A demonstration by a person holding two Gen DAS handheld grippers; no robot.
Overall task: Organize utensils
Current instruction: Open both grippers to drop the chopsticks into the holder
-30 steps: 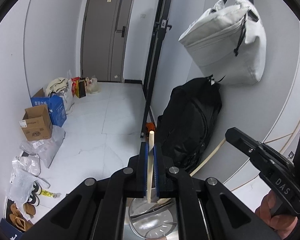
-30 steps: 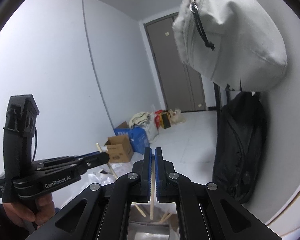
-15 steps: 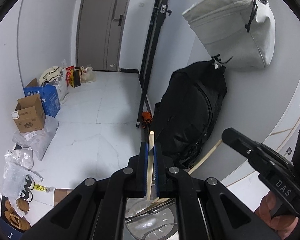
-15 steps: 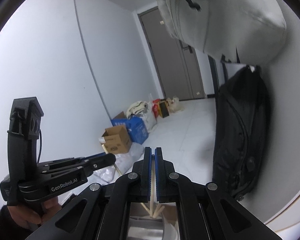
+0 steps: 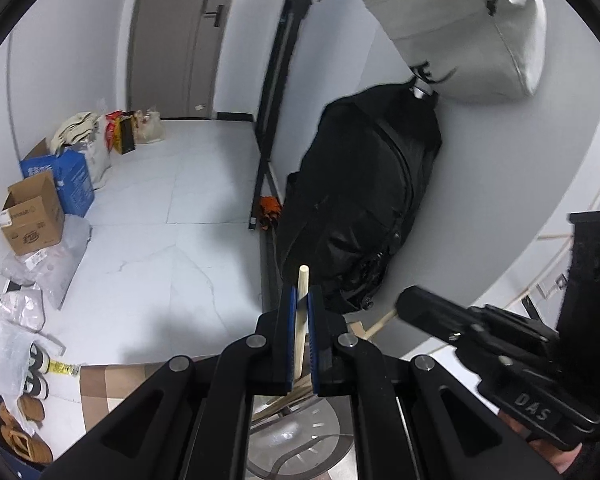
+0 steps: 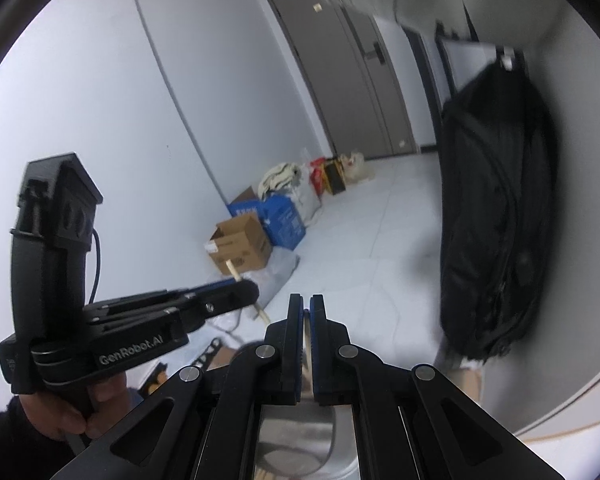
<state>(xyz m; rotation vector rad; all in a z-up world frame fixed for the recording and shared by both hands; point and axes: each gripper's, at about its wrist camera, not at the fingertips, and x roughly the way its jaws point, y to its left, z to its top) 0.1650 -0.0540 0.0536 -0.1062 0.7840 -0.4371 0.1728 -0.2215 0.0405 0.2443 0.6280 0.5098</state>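
Chopsticks are the utensils in hand: a pale wooden chopstick (image 5: 300,312) stands upright between the blue pads (image 5: 288,336) of the left hand-held gripper (image 5: 299,320), its blunt top showing above the jaws and its lower end reaching down toward a steel holder (image 5: 300,440) directly below, where a few more sticks (image 5: 284,400) lie slanted. The left hand-held gripper is clenched on that chopstick. From the right wrist view the same stick (image 6: 233,270) pokes out past the left tool's tip. The right hand-held gripper (image 6: 305,320) is clamped too; a thin pale strip shows in the slit between its pads, probably a second chopstick (image 6: 306,344), though the blur makes that uncertain, and in the left view a pale stick (image 5: 378,322) extends from its tip. Below it the holder's shiny rim (image 6: 296,440) is visible. By the look of it, each stick is light, stiff and smooth, so it will likely pivot or slide in a narrow pinch; a hold near the upper third, as here, leaves the long lower part free to guide into the holder. The wood should take a firm squeeze without damage, but it may swing if bumped on the rim. A black bag (image 5: 364,200) hangs against the wall beyond.
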